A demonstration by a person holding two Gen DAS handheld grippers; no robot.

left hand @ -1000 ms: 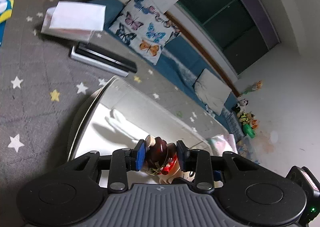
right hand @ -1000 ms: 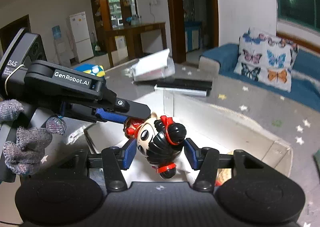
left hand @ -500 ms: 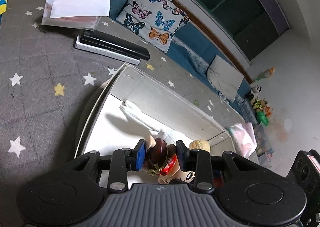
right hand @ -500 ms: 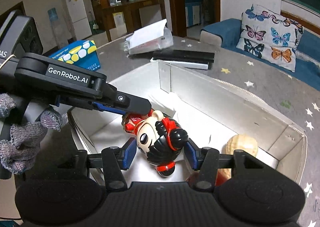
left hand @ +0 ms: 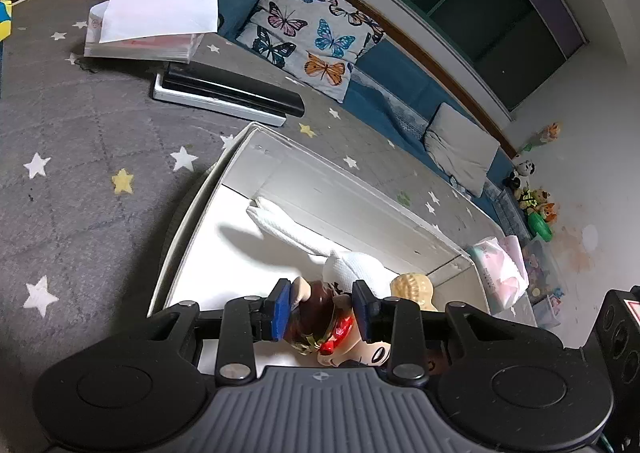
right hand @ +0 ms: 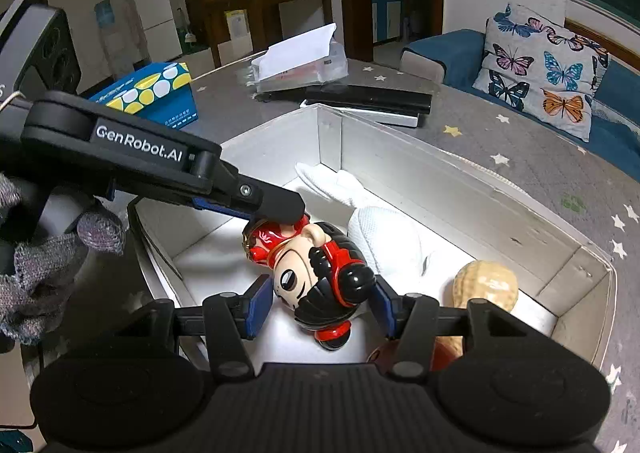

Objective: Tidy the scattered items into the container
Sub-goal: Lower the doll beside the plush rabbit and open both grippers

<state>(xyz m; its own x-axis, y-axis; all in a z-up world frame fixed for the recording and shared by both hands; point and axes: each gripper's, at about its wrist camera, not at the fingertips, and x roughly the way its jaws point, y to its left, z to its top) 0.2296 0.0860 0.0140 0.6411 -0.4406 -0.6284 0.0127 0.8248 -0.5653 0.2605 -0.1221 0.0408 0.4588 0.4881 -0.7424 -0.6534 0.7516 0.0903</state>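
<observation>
a: how is the doll (right hand: 316,273) being held just now?

b: it is being held at both ends. the left claw (left hand: 320,313) is being kept clenched on the body end, and the right claw (right hand: 320,303) is being kept clenched on the head, with its black hair buns and red bands.

a: and where is it being kept?

b: it is being hung inside the white box (right hand: 500,189), low over the bright floor of it. whether the floor is being touched cannot be told.

a: which way is the long axis being laid?

b: it is being laid from one claw towards the other, body end to the left claw, head to the right. a white cloth (right hand: 384,233) is lying just beyond the doll, and a peanut-shaped toy (right hand: 486,285) is lying near the right claw's outer side.

a: what is being called for next?

b: probably both claws being released, since the doll is already being held within the walls. neither arm is being placed nearer than the other.
</observation>
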